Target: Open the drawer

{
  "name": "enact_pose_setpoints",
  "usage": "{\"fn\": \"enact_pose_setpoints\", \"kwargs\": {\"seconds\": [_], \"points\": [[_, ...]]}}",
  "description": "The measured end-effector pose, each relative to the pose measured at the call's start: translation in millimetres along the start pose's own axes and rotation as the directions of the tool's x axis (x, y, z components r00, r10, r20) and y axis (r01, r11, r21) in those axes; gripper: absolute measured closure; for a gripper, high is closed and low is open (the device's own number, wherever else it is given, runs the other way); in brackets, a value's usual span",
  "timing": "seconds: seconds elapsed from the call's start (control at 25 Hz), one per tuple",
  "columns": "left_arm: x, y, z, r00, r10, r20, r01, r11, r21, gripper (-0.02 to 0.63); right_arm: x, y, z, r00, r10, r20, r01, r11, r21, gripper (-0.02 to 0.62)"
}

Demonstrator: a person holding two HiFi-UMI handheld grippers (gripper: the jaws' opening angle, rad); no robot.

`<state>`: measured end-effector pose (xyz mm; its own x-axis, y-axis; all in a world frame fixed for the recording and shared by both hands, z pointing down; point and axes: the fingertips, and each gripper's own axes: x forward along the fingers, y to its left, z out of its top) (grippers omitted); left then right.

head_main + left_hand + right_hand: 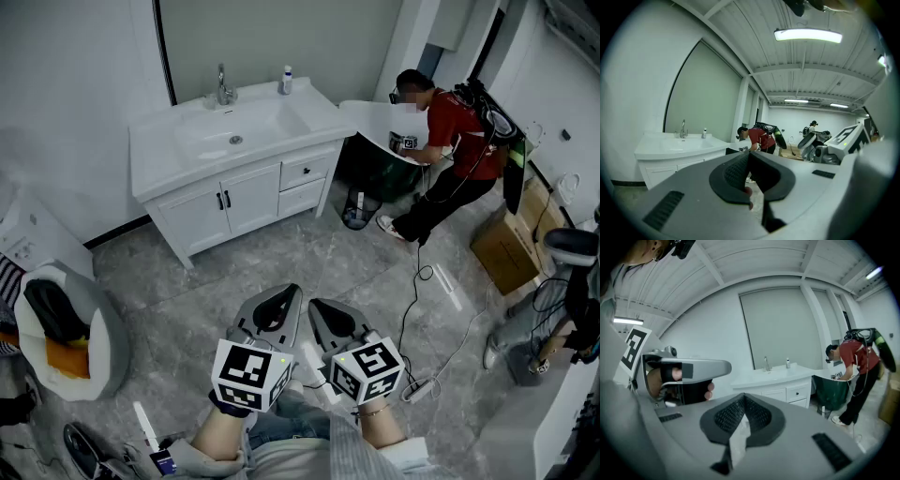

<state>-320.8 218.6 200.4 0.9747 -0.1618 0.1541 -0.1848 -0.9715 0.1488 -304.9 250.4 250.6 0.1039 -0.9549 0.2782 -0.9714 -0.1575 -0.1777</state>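
Left gripper (284, 292) and right gripper (317, 305) are hanging closed, empty; the drawer (294, 176) is likely sliding lightly by its dark handle (307, 172).

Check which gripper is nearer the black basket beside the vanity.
Right. The right gripper sits short of the basket, slightly to its left; the left gripper is farther left.

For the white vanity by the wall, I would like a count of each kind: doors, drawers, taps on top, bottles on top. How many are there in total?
Doors: 2
Drawers: 2
Taps: 1
Bottles: 1
Total: 6
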Motion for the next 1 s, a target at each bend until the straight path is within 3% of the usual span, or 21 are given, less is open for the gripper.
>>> {"fn": "enact_pose_setpoints", "kwargs": {"seconds": [1.0], "points": [[12.4,-21.7,-7.5,0.999,0.050,0.008,-0.050,0.999,0.005,0.589,-25.0,-24.1,-9.9,1.000,0.028,-0.004,-0.028,1.000,-0.012,0.586]]}}
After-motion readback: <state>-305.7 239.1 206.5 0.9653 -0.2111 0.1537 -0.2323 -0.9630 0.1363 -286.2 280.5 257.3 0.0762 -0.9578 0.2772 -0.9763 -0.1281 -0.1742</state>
